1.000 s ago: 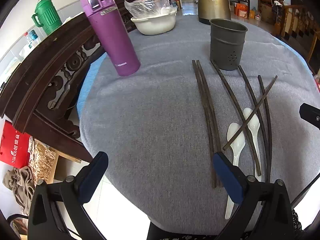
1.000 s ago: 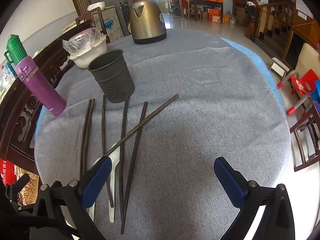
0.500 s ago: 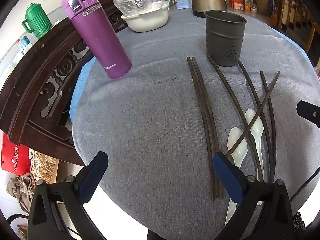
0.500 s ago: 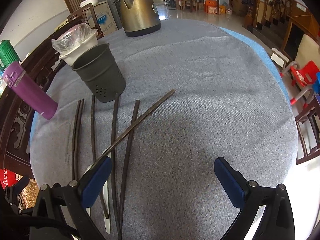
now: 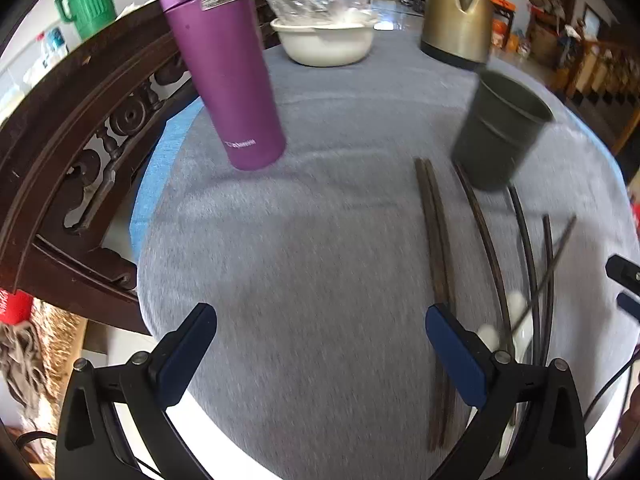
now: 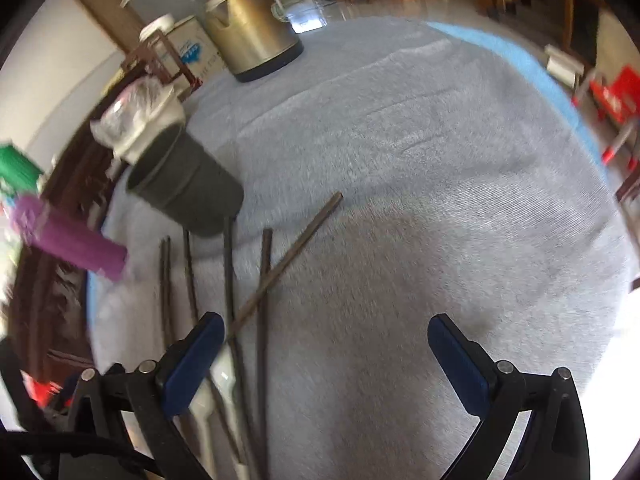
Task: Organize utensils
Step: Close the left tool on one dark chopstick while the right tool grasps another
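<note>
While both our grippers [image 5: 320, 340] [image 6: 320, 350] hang wide apart and empty, the chopsticks [image 6: 228, 280] lie lengthwise toward the holder [image 6: 188, 196], nearest our right gripper's left finger.

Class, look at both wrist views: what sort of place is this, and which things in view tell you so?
Most likely a dining area in a lived-in home. A round table under a grey cloth holds a metal kettle, a purple flask and loose chopsticks; a carved wooden chair stands beside it.
</note>
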`<state>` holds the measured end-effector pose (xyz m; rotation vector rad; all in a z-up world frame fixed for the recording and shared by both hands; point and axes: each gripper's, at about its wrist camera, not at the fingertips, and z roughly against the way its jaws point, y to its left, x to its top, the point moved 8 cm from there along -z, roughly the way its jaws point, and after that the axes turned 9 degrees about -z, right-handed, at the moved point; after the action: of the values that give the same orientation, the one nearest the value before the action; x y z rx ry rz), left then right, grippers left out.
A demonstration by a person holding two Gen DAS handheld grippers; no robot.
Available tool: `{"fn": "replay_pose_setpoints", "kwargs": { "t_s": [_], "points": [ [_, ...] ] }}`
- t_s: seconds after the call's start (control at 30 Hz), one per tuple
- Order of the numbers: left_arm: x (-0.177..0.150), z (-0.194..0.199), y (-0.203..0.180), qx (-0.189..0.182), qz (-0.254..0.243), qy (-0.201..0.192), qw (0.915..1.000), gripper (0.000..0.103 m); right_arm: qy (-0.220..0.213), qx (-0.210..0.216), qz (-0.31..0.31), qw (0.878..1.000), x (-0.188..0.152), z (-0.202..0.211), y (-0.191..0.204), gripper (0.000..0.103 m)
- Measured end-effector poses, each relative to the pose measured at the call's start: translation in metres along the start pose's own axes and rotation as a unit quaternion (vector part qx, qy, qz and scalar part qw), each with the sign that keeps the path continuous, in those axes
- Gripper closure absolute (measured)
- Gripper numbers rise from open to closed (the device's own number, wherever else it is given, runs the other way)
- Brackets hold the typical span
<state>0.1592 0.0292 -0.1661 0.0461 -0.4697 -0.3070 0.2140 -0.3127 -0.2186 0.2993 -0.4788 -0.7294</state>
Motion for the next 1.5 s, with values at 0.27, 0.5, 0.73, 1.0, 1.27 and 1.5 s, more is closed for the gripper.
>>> {"fn": "replay_pose_setpoints", "kwargs": {
  "t_s": [0.27,0.5,0.73,1.0,1.27,1.5],
  "points": [
    [0.029,-0.025,0.003,-0.016,0.000,0.009,0.9998,0.000,0.057,0.065,-0.073,0.994,0.024,-0.034,0.008,0.030],
    [0.051,-0.054,-0.021,-0.061,-0.020,0.033,0.9974,0.022,0.091,0.077,-0.122,0.985,0.032,-0.062,0.010,0.051],
    [0.062,-0.070,-0.031,-0.058,-0.030,0.042,0.9970,0.031,0.094,0.077,-0.134,0.984,0.039,-0.073,0.014,0.064],
    [0.074,-0.075,-0.036,-0.030,-0.039,0.033,0.9982,0.031,0.079,0.060,-0.122,0.988,0.044,-0.080,0.024,0.072],
    [0.080,-0.085,-0.029,-0.020,-0.046,0.027,0.9984,0.031,0.053,0.028,-0.080,0.995,0.044,-0.086,0.037,0.079],
    [0.083,-0.090,-0.029,-0.022,-0.047,0.027,0.9983,0.031,0.046,0.024,-0.064,0.997,0.045,-0.089,0.037,0.083]
  ]
}}
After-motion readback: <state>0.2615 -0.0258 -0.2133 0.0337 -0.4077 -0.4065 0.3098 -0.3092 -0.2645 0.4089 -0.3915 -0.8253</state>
